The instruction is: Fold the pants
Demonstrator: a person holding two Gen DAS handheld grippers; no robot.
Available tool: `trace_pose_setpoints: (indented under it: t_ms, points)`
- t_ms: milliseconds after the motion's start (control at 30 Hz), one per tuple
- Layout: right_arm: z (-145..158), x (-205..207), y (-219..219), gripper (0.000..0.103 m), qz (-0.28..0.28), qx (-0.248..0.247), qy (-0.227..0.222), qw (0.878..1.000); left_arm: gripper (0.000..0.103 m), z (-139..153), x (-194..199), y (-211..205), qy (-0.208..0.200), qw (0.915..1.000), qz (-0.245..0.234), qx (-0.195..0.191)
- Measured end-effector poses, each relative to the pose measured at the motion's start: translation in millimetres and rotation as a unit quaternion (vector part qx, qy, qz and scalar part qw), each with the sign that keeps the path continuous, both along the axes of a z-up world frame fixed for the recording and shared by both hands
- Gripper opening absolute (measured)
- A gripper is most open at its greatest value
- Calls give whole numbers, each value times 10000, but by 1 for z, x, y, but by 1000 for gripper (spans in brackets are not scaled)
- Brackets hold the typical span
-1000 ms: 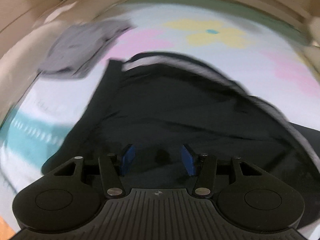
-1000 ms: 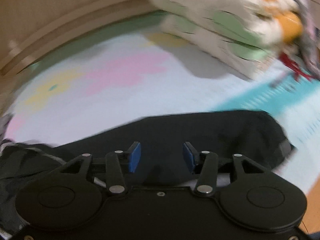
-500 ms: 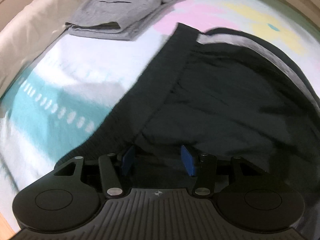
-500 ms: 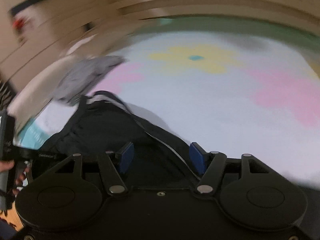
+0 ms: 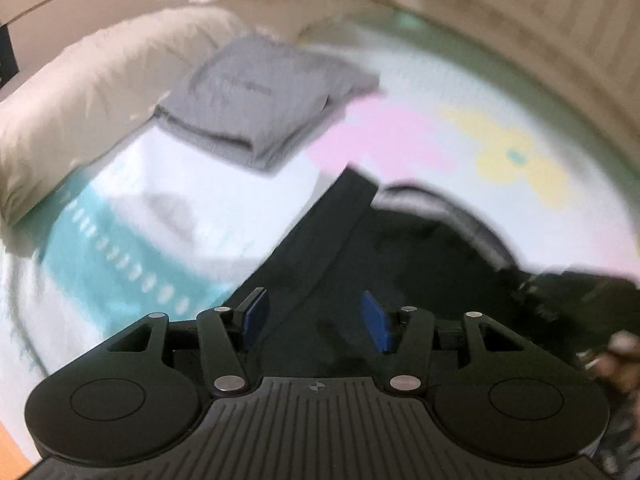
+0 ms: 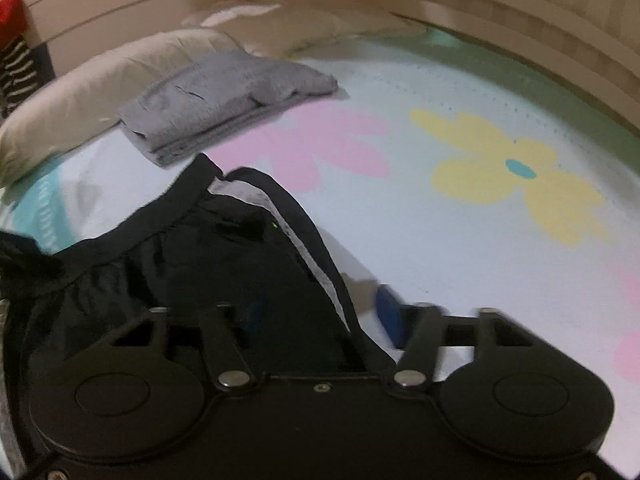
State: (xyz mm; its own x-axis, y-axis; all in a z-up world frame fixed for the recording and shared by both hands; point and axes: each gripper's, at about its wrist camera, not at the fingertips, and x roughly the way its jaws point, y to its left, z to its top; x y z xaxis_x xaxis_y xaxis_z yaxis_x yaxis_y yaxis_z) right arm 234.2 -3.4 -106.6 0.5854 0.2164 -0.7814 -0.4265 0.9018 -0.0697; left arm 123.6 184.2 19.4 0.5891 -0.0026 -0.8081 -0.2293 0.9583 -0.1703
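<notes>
Black pants (image 5: 400, 256) with a grey-lined waistband lie crumpled on the flowered bedsheet (image 5: 516, 160). My left gripper (image 5: 316, 320) is open, its blue pads either side of the waistband's left edge, low over the cloth. In the right wrist view the pants (image 6: 192, 264) fill the lower left. My right gripper (image 6: 324, 320) is open, straddling the waistband's right edge, with the right pad over the sheet (image 6: 440, 240) and the left pad over black cloth. The other gripper and a hand show at the left view's right edge (image 5: 600, 320).
A folded grey garment (image 5: 260, 100) lies on the sheet beyond the pants, also seen in the right wrist view (image 6: 224, 96). A beige pillow (image 6: 92, 84) lies behind it at the left. A wooden bed frame (image 6: 520, 16) runs along the far side.
Both grippers have swung toward the waistband end of the pants and dropped lower. The right gripper has opened wider and now straddles the waistband's right edge.
</notes>
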Motion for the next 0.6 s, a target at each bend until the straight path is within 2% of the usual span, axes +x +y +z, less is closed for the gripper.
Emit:
trace_pose_setpoints:
  t_ms: [33,167,300,367,467,600]
  points:
    - [-1,2,-1,7,-39,-7,86,10000,50,6,-2,2,-98,9999,-10,-25]
    - [20,-16,-2,7,-5,278,-100,9996,50,15,-10,4,-277,9995,36,178]
    - [58,-73,4,7,299,824,-401,9953,50,22,-19,8,-399,9990,85,204]
    - [65,-103,13,7,515,899,-458,9936,50,25,-20,13,-482,9986,103,214]
    - [59,-143,32,7,804,779,-373,9930,50,33,-27,16,-590,9973,170,414]
    - [28,-179,58,7,1116,442,-238,9925,50,35,-30,16,-613,9955,167,709]
